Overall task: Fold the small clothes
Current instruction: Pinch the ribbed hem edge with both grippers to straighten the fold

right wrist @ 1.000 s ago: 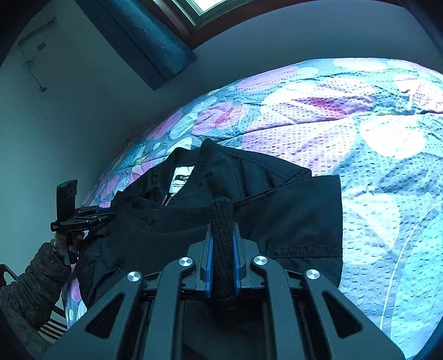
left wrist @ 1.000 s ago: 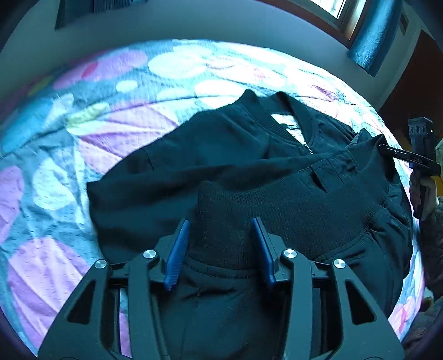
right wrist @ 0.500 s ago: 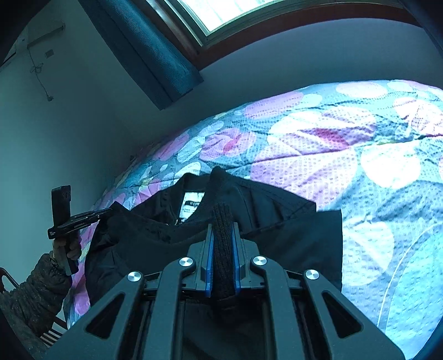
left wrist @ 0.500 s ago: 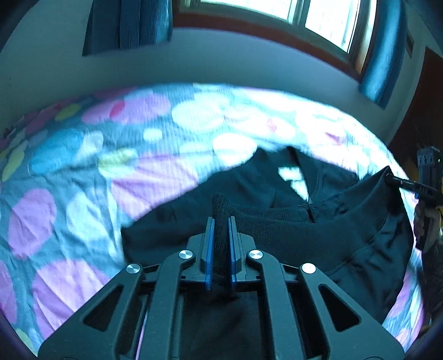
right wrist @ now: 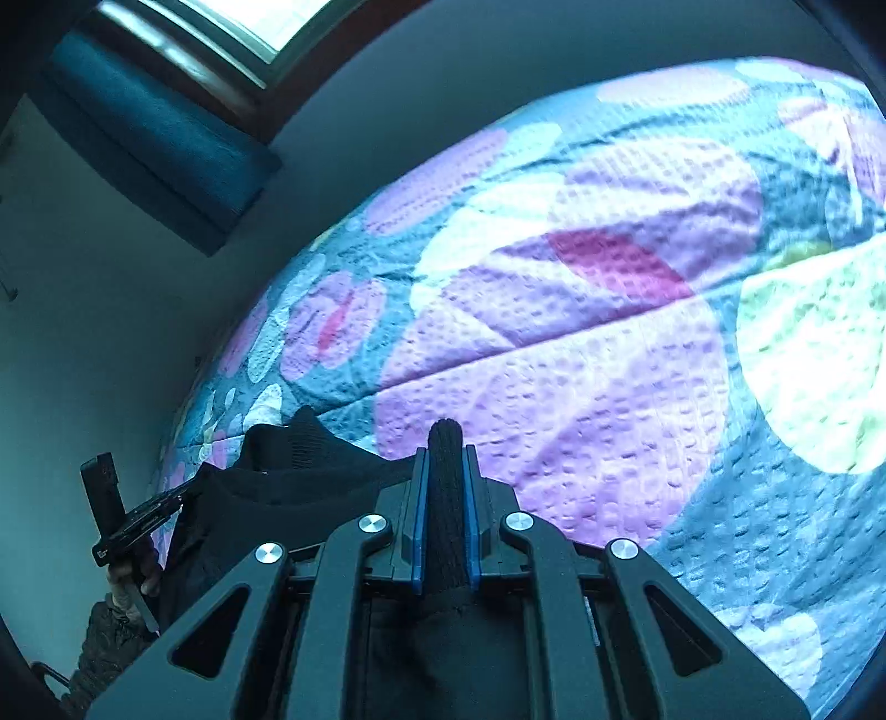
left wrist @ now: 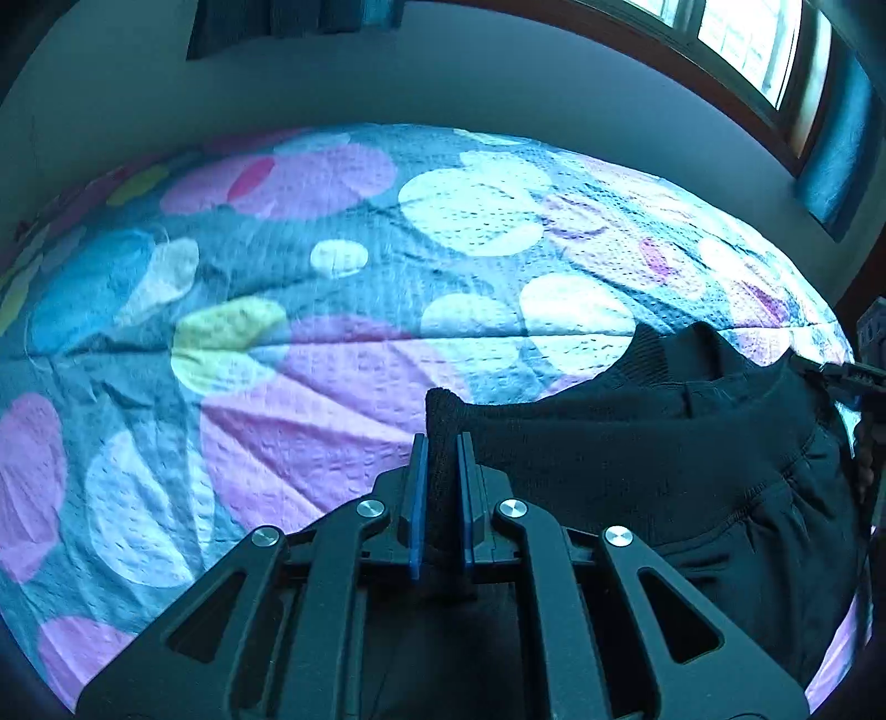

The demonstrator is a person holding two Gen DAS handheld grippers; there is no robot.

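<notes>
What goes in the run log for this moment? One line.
left fingers: shut on black jacket's ribbed hem | right fingers: shut on same hem | surface: floral quilted bedspread

Flowered bedspread (left wrist: 343, 387), window (left wrist: 736, 50), blue curtain (right wrist: 160, 144)

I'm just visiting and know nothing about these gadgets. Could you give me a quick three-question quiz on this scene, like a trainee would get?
1. True or false: the left gripper is shut on the black jacket.
2. What part of the jacket does the right gripper pinch: A) a white label, B) a ribbed knit edge, C) a zipper?
3. What lies under the jacket?

Key
1. True; the fabric sits between its blue pads.
2. B.
3. A bedspread with coloured spots.
</notes>
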